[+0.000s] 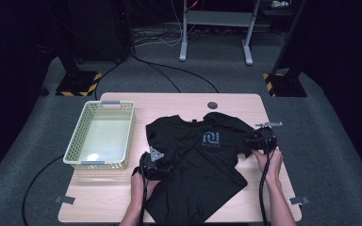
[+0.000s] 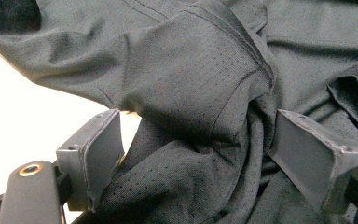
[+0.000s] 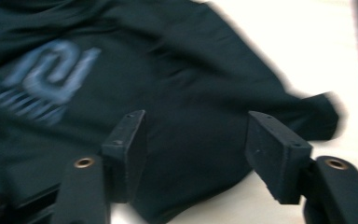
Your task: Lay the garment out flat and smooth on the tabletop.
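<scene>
A black T-shirt (image 1: 198, 160) with a pale chest logo (image 1: 210, 139) lies crumpled on the wooden table (image 1: 99, 197). My left gripper (image 1: 166, 168) rests at the shirt's left sleeve. In the left gripper view its jaws stand wide, and a bunched fold of the sleeve (image 2: 191, 93) lies between them (image 2: 200, 149) without being squeezed. My right gripper (image 1: 249, 142) hovers at the shirt's right side. In the right gripper view, which is blurred, its jaws are apart above the dark cloth (image 3: 191, 70), with nothing gripped between them (image 3: 198, 140). The logo (image 3: 46, 79) shows to their left.
A pale yellow plastic basket (image 1: 75, 150) stands empty on the table's left side. A round cable hole (image 1: 212, 105) sits at the far edge. Bare tabletop shows at the front left and along the right edge. Cables trail from both grippers toward the person.
</scene>
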`<state>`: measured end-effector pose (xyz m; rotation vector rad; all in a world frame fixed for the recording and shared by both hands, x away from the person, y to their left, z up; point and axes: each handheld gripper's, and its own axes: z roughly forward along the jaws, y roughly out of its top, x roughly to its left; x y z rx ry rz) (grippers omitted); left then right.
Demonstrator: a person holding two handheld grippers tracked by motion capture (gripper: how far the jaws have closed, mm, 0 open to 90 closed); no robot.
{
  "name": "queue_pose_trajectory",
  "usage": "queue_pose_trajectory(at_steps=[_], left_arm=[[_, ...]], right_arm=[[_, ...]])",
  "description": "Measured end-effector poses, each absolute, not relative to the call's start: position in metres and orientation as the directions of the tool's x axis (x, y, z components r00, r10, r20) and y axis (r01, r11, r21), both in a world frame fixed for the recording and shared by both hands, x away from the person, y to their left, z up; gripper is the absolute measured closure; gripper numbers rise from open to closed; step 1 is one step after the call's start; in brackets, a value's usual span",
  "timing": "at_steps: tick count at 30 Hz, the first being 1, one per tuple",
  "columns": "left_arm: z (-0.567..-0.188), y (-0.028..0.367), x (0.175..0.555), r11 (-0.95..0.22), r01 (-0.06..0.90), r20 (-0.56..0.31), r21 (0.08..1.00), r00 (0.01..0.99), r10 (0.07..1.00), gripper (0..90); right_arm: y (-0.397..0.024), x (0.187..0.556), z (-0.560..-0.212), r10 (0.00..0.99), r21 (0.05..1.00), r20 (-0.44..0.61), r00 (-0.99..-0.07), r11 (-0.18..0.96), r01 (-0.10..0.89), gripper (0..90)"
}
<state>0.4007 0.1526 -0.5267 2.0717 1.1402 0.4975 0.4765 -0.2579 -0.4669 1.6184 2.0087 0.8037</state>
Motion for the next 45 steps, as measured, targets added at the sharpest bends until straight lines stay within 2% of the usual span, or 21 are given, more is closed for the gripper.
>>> queue_pose_trajectory(at_steps=[5, 12, 16, 17, 19, 21, 23, 28, 31, 34, 35, 36, 38, 41, 43, 45], left_arm=[[-0.527, 0.153, 0.401, -0.360, 0.571, -0.004, 0.738, 0.537, 0.844, 16.6], [-0.527, 0.153, 0.401, -0.360, 0.570, -0.004, 0.738, 0.537, 0.843, 16.6], [-0.527, 0.153, 0.401, -0.361, 0.570, -0.003, 0.738, 0.538, 0.843, 16.6], [-0.527, 0.153, 0.401, -0.360, 0.571, -0.004, 0.738, 0.537, 0.844, 16.6], [-0.527, 0.153, 0.401, -0.360, 0.571, -0.004, 0.738, 0.537, 0.844, 16.6], [-0.527, 0.153, 0.401, -0.360, 0.571, -0.004, 0.738, 0.537, 0.843, 16.6], [-0.527, 0.153, 0.401, -0.360, 0.571, -0.004, 0.738, 0.537, 0.844, 16.6], [-0.527, 0.153, 0.401, -0.359, 0.571, -0.005, 0.738, 0.537, 0.844, 16.6], [-0.527, 0.153, 0.401, -0.359, 0.571, -0.005, 0.738, 0.536, 0.844, 16.6], [-0.527, 0.153, 0.401, -0.359, 0.571, -0.005, 0.738, 0.537, 0.844, 16.6], [-0.527, 0.153, 0.401, -0.358, 0.572, -0.006, 0.738, 0.536, 0.844, 16.6], [-0.527, 0.153, 0.401, -0.359, 0.571, -0.005, 0.738, 0.537, 0.844, 16.6], [-0.527, 0.153, 0.401, -0.360, 0.572, -0.005, 0.738, 0.537, 0.843, 16.6], [-0.527, 0.153, 0.401, -0.359, 0.572, -0.006, 0.738, 0.537, 0.843, 16.6], [-0.527, 0.153, 0.401, -0.358, 0.572, -0.007, 0.738, 0.537, 0.844, 16.6], [-0.527, 0.153, 0.401, -0.358, 0.572, -0.007, 0.738, 0.537, 0.843, 16.6]], right_arm=[[-0.249, 0.447, -0.480, 0.972, 0.693, 0.045, -0.232, 0.137, 0.708, 32.9], [-0.256, 0.432, -0.504, 0.981, 0.698, 0.050, -0.185, 0.098, 0.709, 35.0], [-0.254, 0.436, -0.514, 0.988, 0.707, -0.011, -0.157, 0.119, 0.697, 52.6], [-0.255, 0.437, -0.515, 0.988, 0.718, -0.008, -0.154, 0.113, 0.687, 62.1], [-0.259, 0.439, -0.515, 0.988, 0.728, -0.021, -0.150, 0.118, 0.675, 75.4], [-0.263, 0.438, -0.511, 0.988, 0.742, -0.035, -0.150, 0.126, 0.659, 85.4], [-0.266, 0.435, -0.504, 0.985, 0.745, -0.089, -0.147, 0.163, 0.646, 87.0], [-0.266, 0.418, -0.480, 0.942, 0.734, -0.299, -0.150, 0.328, 0.595, 87.9], [-0.265, 0.407, -0.470, 0.909, 0.715, -0.382, -0.165, 0.404, 0.570, 87.7], [-0.265, 0.402, -0.473, 0.895, 0.662, -0.355, -0.271, 0.445, 0.603, 85.8], [-0.266, 0.403, -0.477, 0.895, 0.626, -0.318, -0.313, 0.446, 0.639, 80.0], [-0.270, 0.405, -0.482, 0.905, 0.588, -0.234, -0.355, 0.423, 0.689, 72.1], [-0.281, 0.405, -0.484, 0.925, 0.603, -0.106, -0.364, 0.351, 0.716, 62.7], [-0.299, 0.406, -0.476, 0.939, 0.679, 0.087, -0.332, 0.187, 0.710, 44.7], [-0.298, 0.410, -0.470, 0.946, 0.713, 0.131, -0.296, 0.117, 0.691, 32.7], [-0.290, 0.419, -0.470, 0.946, 0.723, 0.152, -0.286, 0.091, 0.684, 26.6]])
